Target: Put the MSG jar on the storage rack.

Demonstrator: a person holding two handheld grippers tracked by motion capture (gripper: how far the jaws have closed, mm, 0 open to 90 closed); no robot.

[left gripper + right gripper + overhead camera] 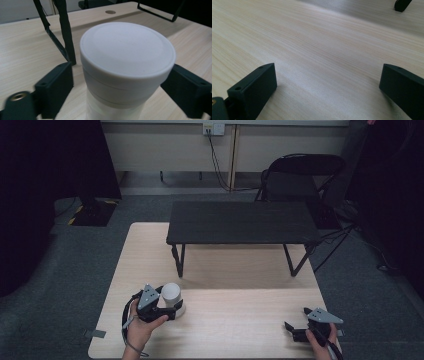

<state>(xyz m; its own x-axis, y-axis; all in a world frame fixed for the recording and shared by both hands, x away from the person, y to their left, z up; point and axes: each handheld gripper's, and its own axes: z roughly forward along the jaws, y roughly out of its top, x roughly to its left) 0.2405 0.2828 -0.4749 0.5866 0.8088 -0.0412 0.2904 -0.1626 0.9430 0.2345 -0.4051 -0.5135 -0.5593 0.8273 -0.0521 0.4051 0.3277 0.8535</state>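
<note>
The white lidded canister (127, 67) sits right up against the left gripper view's lens, squeezed between the two black jaws, which press on its sides just under the lid (pretty snug, no gap I can see on either side). So the left gripper (167, 311) is clamped on the canister, which stands upright on the light wooden table (240, 325). In the high view it's held by the left hand (141, 329) near the table's front left corner. Just past the canister from those jaws you get the black leg of the small black bench (242, 222) that stands on the far half of the table. Well off to the side, the right gripper (295, 332) rests low over the front right corner, jaws spread wide with nothing but bare wood between them. Beyond the table there's a black folding chair (300, 177).
</note>
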